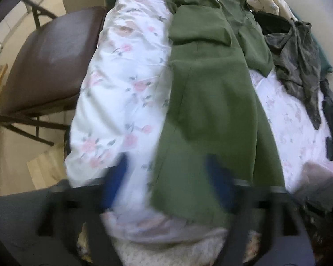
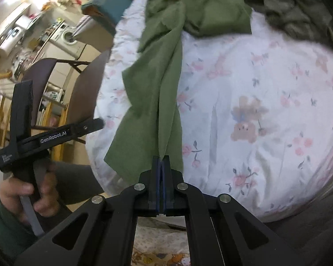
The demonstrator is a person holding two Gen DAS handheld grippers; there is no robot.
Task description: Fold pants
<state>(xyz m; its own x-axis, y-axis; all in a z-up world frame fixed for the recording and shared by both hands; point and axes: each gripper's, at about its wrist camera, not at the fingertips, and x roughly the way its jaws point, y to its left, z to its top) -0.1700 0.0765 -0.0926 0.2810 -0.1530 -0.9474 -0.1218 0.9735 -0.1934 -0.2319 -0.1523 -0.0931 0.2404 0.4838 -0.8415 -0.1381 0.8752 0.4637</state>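
Pants (image 2: 159, 102) hem in right claw (image 2: 161, 161)

In the left wrist view the left tool (image 1: 166, 177) is smeared by motion blur, its blue fingers (image 1: 219, 177) mere streaks. The green pants (image 1: 211, 102) run off the top edge. In the right wrist view the dark clothing pile (image 2: 295, 6) is cropped, and the kitchen clutter (image 2: 33, 33) is too small to identify.
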